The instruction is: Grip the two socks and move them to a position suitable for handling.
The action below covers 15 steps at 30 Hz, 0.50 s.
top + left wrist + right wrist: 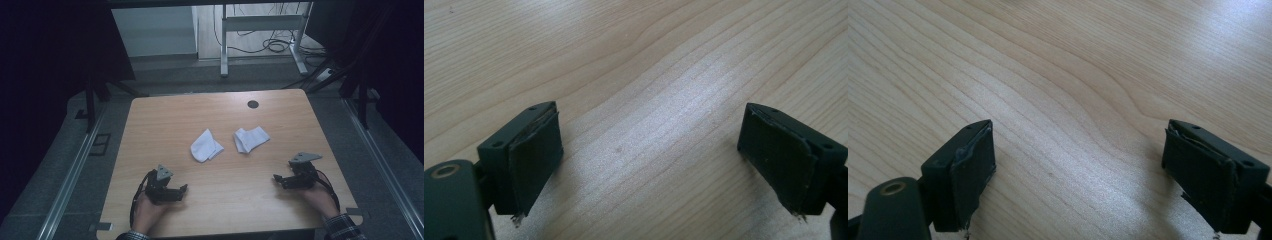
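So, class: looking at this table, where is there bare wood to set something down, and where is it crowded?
Free: the far strip between the two white socks and the round hole; the near middle between the left tool and right tool; and the table's left and right flanks. Crowded: the centre, where the left sock and right sock lie close together.

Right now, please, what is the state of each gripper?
Left gripper: open, holding nothing, bare table between its jaws.
Right gripper: open, holding nothing, only bare wood between its jaws.
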Tool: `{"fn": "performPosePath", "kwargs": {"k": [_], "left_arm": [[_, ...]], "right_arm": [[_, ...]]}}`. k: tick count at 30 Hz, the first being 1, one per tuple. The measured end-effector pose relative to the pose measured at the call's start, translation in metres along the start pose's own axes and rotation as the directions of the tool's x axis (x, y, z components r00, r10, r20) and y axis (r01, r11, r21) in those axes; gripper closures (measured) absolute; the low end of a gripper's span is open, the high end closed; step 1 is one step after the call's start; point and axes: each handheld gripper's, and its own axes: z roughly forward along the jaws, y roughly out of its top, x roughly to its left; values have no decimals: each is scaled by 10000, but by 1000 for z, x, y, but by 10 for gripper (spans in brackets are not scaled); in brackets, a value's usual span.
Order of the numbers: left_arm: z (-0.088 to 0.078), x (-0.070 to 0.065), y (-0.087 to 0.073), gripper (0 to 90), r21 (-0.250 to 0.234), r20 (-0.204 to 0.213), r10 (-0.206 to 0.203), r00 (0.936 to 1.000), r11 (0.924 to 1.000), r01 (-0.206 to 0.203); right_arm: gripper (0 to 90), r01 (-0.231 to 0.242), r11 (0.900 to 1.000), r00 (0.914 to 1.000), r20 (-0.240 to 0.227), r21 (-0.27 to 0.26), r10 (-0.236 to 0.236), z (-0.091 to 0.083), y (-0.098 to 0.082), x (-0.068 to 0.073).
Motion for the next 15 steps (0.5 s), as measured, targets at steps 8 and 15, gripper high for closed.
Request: {"fn": "performPosePath", "kwargs": {"k": [8, 15], "left_arm": [[0, 0, 0, 100, -4, 16, -2, 10000, 10000, 2], [0, 0, 0, 100, -3, 14, 9, 10000, 10000, -9]], "right_arm": [[135, -52, 10000, 10000, 51, -47, 52, 0, 0, 1], [135, -53, 10000, 10000, 54, -46, 53, 0, 0, 1]]}}
